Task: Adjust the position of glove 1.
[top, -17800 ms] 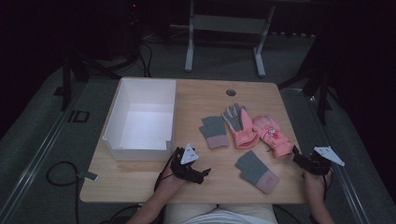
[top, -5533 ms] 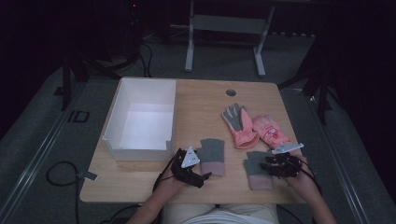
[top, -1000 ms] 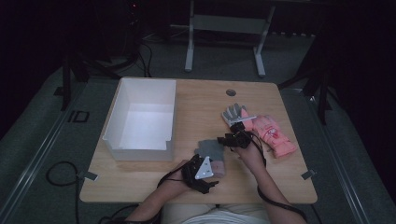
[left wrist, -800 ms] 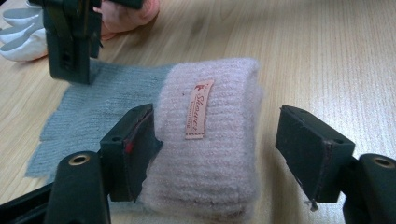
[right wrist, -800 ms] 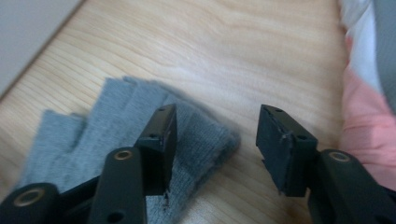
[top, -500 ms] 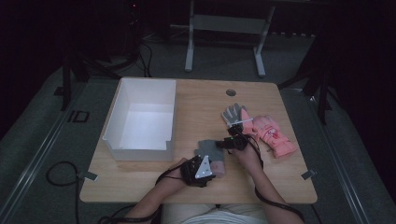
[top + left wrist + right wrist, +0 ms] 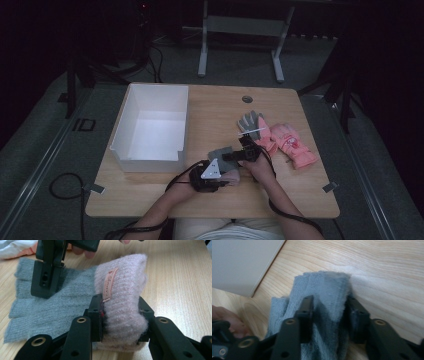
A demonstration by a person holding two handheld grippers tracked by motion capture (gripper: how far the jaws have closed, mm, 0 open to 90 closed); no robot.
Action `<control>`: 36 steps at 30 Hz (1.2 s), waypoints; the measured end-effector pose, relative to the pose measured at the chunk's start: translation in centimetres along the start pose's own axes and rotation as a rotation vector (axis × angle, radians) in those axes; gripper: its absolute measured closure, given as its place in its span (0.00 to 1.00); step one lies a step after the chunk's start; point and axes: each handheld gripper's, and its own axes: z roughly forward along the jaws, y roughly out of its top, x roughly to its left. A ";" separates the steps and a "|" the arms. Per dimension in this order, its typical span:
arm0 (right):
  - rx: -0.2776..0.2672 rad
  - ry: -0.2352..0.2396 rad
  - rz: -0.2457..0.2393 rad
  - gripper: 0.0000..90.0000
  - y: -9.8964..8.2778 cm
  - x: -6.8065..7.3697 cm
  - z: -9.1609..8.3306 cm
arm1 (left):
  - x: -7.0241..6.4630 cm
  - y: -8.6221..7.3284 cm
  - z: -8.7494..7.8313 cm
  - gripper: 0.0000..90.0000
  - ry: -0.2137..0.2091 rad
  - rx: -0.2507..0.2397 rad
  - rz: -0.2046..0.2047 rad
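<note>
A grey knitted glove (image 7: pixel 220 153) with a pale pink cuff (image 7: pixel 125 290) lies near the table's front edge. My left gripper (image 7: pixel 121 317) grips that pink cuff, and its jaws have just been closing on it; in the high view the left gripper (image 7: pixel 225 177) sits just in front of the glove. My right gripper (image 7: pixel 329 310) has also been closing and pinches a raised fold of the grey glove (image 7: pixel 324 285) at its finger end. The right gripper (image 7: pixel 227 156) reaches in from the right, and its jaws (image 7: pixel 45 277) stand on the grey knit.
An open white box (image 7: pixel 150 125) stands left of the glove, and its wall (image 7: pixel 237 265) is close by. A grey-palmed pink ski glove (image 7: pixel 252 122) and a pink ski glove (image 7: pixel 295 150) lie to the right. The wooden table (image 7: pixel 215 107) has a round hole (image 7: pixel 247 99) at the back.
Both pairs of jaws have closed in, the left on the pink cuff and the right on the grey fold. The right gripper has edged left toward the glove; the left hand stays put.
</note>
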 end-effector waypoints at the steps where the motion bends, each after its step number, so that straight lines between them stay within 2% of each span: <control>1: -0.007 0.001 0.001 0.78 0.0 0.1 0.1 | 0.1 0.0 0.0 0.74 -0.005 -0.004 -0.015; 4: -0.021 0.004 -0.014 0.80 -0.1 0.2 -0.2 | 0.4 0.1 -0.2 0.76 -0.024 -0.005 -0.051; 8: -0.032 0.023 -0.006 0.81 -0.1 0.2 -0.7 | 0.3 0.4 -0.4 0.77 -0.026 -0.002 -0.058; 12: -0.037 0.028 -0.024 0.81 0.0 0.5 -1.3 | 0.3 1.3 -1.1 0.77 -0.036 -0.019 -0.072; 13: -0.051 0.031 -0.039 0.82 0.2 0.8 -2.1 | 0.2 1.6 -1.4 0.77 -0.033 -0.025 -0.071; 19: -0.089 0.035 -0.050 0.82 0.9 1.3 -4.6 | 0.6 3.5 -2.1 0.77 -0.042 -0.047 -0.067; 23: -0.106 0.044 -0.055 0.82 1.2 1.5 -6.0 | 0.8 5.0 -2.8 0.77 -0.056 -0.027 -0.048; 29: -0.147 0.084 -0.058 0.82 2.1 2.0 -7.9 | 1.3 7.2 -4.6 0.77 -0.060 -0.013 -0.049; 32: -0.170 0.104 -0.067 0.82 2.6 2.4 -8.7 | 1.5 8.4 -5.6 0.77 -0.058 -0.003 -0.033; 36: -0.186 0.107 -0.096 0.82 3.5 3.3 -9.7 | 1.9 9.6 -7.0 0.77 -0.047 0.006 -0.006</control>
